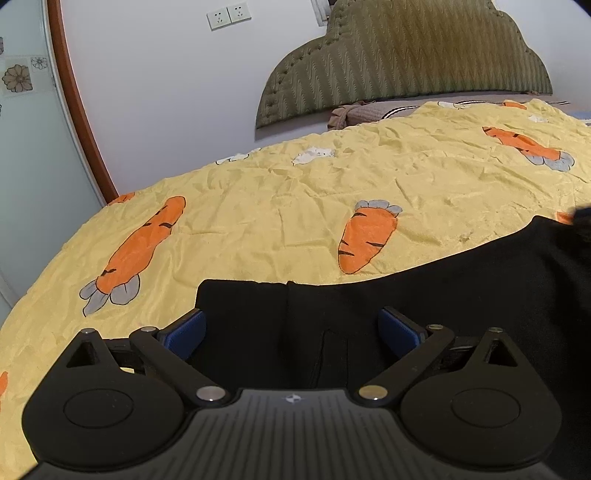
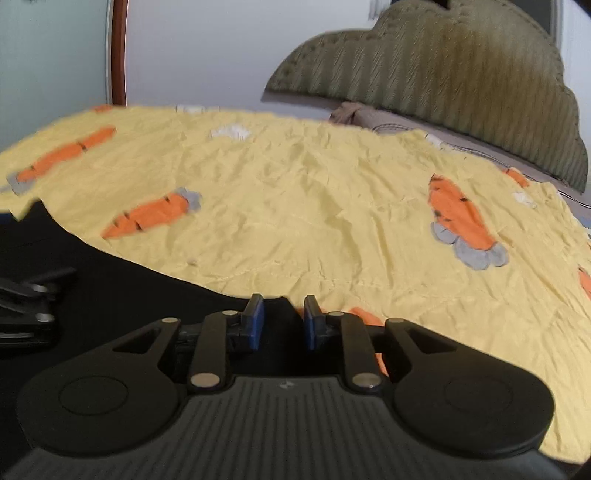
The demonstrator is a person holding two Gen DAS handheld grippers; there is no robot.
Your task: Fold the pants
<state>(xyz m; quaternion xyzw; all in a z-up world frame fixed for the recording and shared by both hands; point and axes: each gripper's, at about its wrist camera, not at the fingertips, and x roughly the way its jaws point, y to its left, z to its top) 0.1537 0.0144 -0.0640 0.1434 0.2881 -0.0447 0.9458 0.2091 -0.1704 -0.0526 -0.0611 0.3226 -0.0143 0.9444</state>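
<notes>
On the yellow bedspread (image 1: pixel 295 206) the black pants (image 1: pixel 461 291) lie flat, their straight end edge facing the headboard and a long side edge running away diagonally. Cloth is matte, soft and thin; a seam or fold line runs lengthwise near the end, and the surface is too dark to show further detail.

Step in hand, as judged: acquiring both grasp points for a fold. Left gripper (image 1: pixel 291 328) sits low over the end of the pants with its blue pads (image 1: pixel 184 330) spread wide, cloth visible between them but not pinched. Right gripper (image 2: pixel 283 325) is at the opposite end in its own view, pads drawn close together with a tongue of black cloth rising between them; motion blur leaves it unclear whether the pads press on the cloth.

Next move, as judged: the left jaws must come down on the edge and close on all layers, the right grip must be confirmed, then both ends lift together and carry over evenly.

Bedspread cotton is crinkled, printed with orange carrots (image 1: pixel 365 240) and small white rabbits (image 1: pixel 314 155). Beyond it stands a padded olive headboard (image 1: pixel 406 62), scalloped, with a ribbed zigzag weave, against a plain white wall (image 1: pixel 166 92) with two sockets (image 1: pixel 229 16)
</notes>
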